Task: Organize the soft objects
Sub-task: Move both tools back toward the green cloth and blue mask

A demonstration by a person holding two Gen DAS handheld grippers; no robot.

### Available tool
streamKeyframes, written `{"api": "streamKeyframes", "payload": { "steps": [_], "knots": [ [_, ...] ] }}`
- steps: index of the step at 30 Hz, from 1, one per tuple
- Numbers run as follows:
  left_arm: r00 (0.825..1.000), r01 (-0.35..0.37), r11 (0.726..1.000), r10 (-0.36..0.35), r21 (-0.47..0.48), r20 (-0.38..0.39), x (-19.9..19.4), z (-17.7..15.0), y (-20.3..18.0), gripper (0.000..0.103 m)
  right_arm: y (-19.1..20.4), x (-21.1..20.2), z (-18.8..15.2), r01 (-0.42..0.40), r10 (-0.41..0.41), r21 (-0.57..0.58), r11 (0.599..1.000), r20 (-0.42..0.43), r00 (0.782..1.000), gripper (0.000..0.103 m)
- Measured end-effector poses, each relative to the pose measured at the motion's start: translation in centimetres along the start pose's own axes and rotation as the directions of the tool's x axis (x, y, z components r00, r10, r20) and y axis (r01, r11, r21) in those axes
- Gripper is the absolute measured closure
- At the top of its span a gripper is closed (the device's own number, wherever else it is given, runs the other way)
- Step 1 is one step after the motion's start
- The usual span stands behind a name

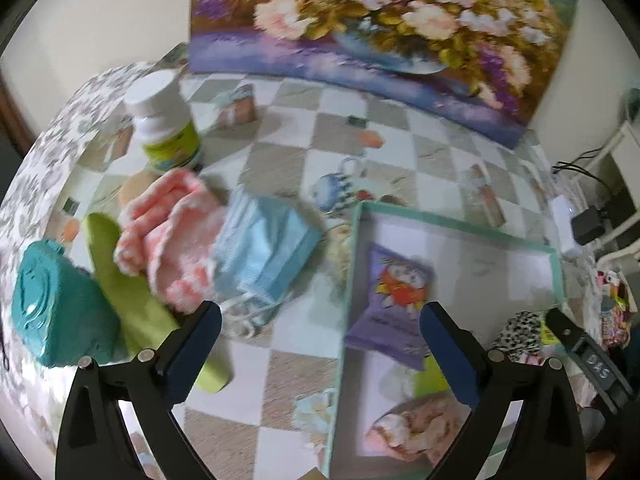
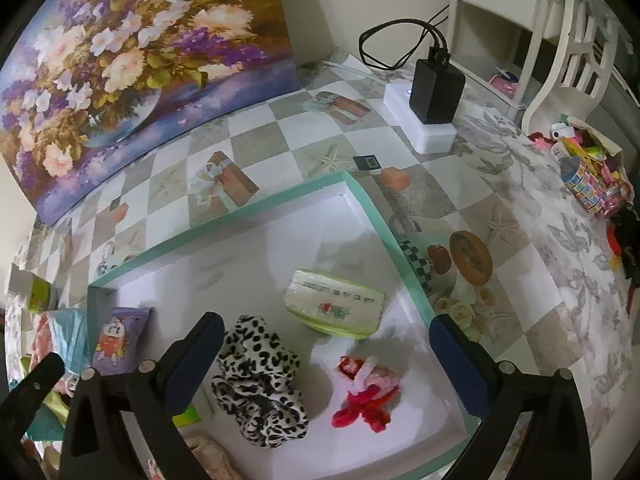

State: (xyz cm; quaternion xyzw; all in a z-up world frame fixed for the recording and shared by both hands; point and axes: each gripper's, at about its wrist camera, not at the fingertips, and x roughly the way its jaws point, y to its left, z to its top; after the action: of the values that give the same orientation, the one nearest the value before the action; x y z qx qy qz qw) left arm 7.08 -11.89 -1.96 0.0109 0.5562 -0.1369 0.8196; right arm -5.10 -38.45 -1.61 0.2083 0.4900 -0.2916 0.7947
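Note:
A shallow tray with a teal rim (image 1: pixel 456 220) (image 2: pixel 362 204) lies on the checkered tablecloth. In it, the right wrist view shows a leopard-print cloth (image 2: pixel 260 384), a red and pink soft doll (image 2: pixel 366 392), a green tissue pack (image 2: pixel 334 302) and a purple cartoon tissue pack (image 2: pixel 118 338) (image 1: pixel 394 300). My right gripper (image 2: pixel 326 322) hovers open above the tray, holding nothing. My left gripper (image 1: pixel 320 314) is open over the tray's left edge, also empty. Left of the tray lie blue face masks (image 1: pixel 264 248), a pink-white knitted cloth (image 1: pixel 168 232), a green cloth (image 1: pixel 124 292) and a teal object (image 1: pixel 52 300).
A white-capped bottle (image 1: pixel 164 120) stands behind the pile. A flower painting (image 2: pixel 140 60) leans on the wall at the back. A black charger on a white power strip (image 2: pixel 436 88), a white chair (image 2: pixel 572 52) and a bag of colourful toys (image 2: pixel 592 172) are to the right.

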Motion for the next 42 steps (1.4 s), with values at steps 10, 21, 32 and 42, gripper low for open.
{"api": "streamKeyframes", "payload": {
  "steps": [10,21,32,42],
  "knots": [
    [0.999,-0.035,0.999,0.035,-0.019,-0.022,-1.4,-0.3,1.4,0.003,1.0,-1.7,-0.2,0.001,-0.001,-0.027,1.000,0.003,1.000,0.000],
    [1.000,-0.024,0.995,0.023,-0.093,-0.012,-3.3,-1.1,4.3,0.003,5.5,-4.7,-1.7,-0.049,0.051,-0.131,0.990,0.008,0.999,0.000],
    [0.997,-0.059,0.955,0.044,-0.291,-0.056,-2.8,-2.7,9.6,0.003,12.6,-3.9,-6.0,-0.156,0.137,-0.303,0.940,-0.085,0.987,0.000],
    [0.996,-0.080,0.919,0.055,-0.387,-0.075,-2.7,-3.9,12.5,0.003,16.8,-3.4,-8.7,-0.182,0.143,-0.416,0.891,-0.122,0.982,0.000]
  ]
}}
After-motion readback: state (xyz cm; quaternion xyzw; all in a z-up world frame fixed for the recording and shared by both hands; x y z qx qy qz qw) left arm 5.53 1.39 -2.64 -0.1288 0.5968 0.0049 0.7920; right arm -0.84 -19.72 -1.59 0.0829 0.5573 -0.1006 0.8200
